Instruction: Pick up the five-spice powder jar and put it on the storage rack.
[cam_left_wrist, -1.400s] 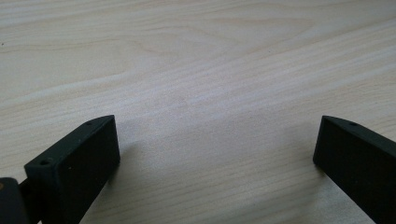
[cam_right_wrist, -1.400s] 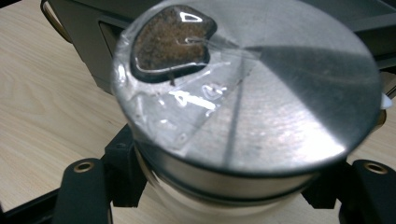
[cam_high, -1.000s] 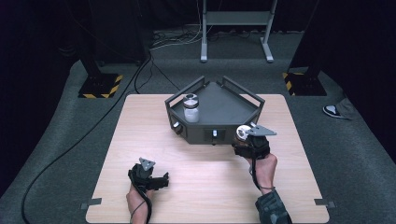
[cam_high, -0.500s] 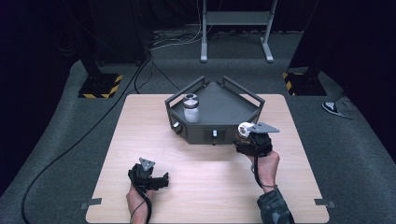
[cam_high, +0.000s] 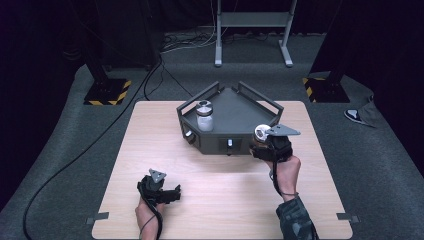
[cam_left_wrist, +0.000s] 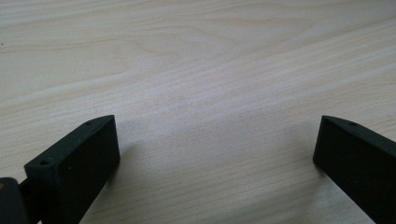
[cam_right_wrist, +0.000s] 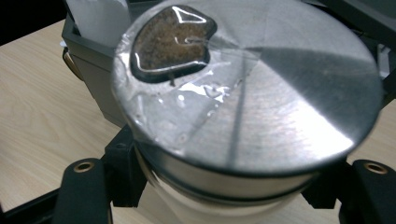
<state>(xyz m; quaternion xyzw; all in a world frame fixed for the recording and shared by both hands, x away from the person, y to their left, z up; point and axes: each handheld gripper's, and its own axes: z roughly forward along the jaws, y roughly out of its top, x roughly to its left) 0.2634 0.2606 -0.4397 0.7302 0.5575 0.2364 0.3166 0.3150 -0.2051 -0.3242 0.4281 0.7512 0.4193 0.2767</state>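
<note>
My right gripper (cam_high: 265, 141) is shut on a small jar with a silver lid (cam_high: 260, 132), held just off the front right corner of a dark three-cornered tray (cam_high: 212, 145). In the right gripper view the jar's lid (cam_right_wrist: 261, 93) sits between the two black jaws of my right gripper (cam_right_wrist: 229, 198), with a brown patch under clear tape on top. A second jar with a white label (cam_high: 204, 116) stands upright in the tray's left corner. My left gripper (cam_high: 167, 192) rests low over the table near the front left, its jaws wide open over bare wood (cam_left_wrist: 215, 154).
The wooden table (cam_high: 150, 140) carries the tray at its far middle. A black cable (cam_high: 75, 160) runs over the grey floor at the left. Stand bases with yellow-black stripes (cam_high: 107, 92) and a metal frame (cam_high: 252, 37) lie beyond the table.
My right gripper has lifted the silver-lidded jar a little beside the tray's front right corner. The left gripper has kept still.
</note>
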